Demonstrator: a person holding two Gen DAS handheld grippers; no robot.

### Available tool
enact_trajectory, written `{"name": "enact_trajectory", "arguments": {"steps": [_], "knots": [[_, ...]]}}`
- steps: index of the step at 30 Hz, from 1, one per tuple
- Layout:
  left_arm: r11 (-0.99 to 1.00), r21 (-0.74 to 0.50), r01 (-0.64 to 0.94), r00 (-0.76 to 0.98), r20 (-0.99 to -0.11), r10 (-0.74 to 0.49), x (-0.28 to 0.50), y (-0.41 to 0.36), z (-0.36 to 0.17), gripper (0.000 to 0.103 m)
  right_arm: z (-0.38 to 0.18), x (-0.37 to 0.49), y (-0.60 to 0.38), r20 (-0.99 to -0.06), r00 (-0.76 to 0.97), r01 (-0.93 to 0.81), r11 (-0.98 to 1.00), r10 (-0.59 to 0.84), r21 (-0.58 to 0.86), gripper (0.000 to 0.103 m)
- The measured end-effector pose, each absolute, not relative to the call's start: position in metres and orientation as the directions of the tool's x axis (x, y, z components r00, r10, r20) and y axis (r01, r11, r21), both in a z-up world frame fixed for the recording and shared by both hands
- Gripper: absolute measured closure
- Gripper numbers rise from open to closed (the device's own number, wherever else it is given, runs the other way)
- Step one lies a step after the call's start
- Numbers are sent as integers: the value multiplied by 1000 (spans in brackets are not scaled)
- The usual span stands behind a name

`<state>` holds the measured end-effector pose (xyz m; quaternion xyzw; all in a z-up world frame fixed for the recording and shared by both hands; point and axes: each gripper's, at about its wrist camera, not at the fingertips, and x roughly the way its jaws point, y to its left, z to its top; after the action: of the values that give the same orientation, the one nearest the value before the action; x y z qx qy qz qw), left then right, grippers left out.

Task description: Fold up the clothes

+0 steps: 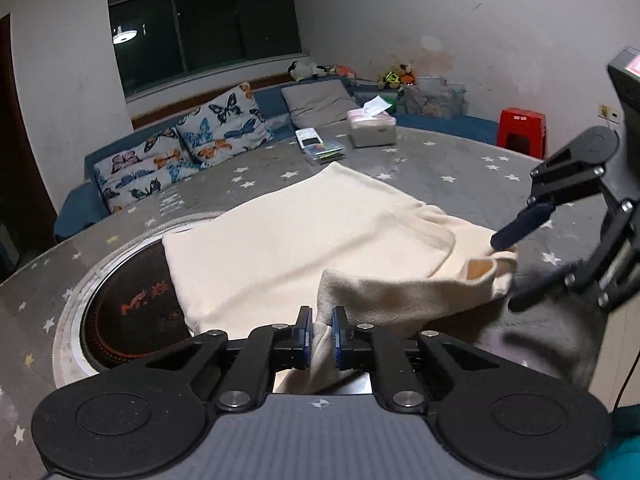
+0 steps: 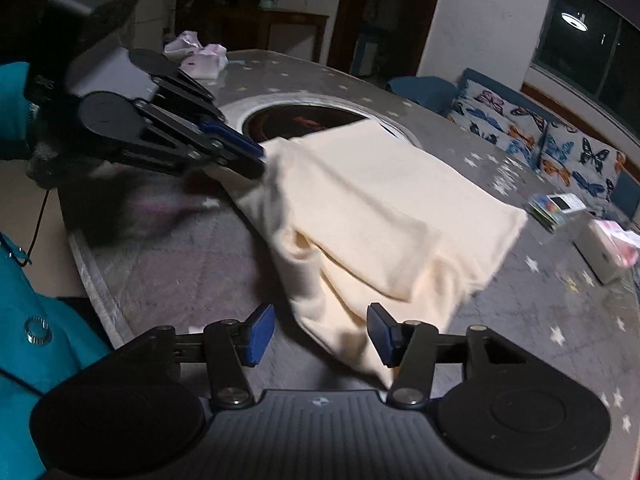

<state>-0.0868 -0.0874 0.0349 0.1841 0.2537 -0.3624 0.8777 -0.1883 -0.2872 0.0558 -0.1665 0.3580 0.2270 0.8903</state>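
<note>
a lived-in home, living or dining room, at night. round table under a grey star-printed cloth (image 1: 460,152), a built-in dark round hotplate (image 1: 132,300) in its middle. blue bench sofa (image 1: 80,204) along the wall with butterfly-print cushions (image 1: 224,120). soft toys (image 1: 316,70) on the ledge, pink-topped tissue box (image 1: 372,128), red plastic stool (image 1: 522,130), dark window (image 1: 204,28) reflecting a ceiling lamp.

Both wrist cams close, angled down over own tongs; share cream garment (image 1: 304,236) (image 2: 384,208).
</note>
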Motion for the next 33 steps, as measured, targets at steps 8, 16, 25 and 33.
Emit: {"name": "enact_trajectory", "arguments": {"steps": [8,16,25,33], "knots": [[665,168,728,614,-592,-522,-97,-77,31,84,50,-161,-282,-700,634,-507,860,329,-55,88],[625,326,709,675,-571,-467,-118,-67,16,57,66,-149,-296,-651,682,-450,893,335,-12,92],[629,295,719,660,-574,-485,-121,-58,19,92,75,-166,-298,-608,719,-420,907,336,4,94],[621,189,761,606,-550,-575,-162,-39,61,92,113,-216,-300,-571,737,-454,891,363,-19,94]]}}
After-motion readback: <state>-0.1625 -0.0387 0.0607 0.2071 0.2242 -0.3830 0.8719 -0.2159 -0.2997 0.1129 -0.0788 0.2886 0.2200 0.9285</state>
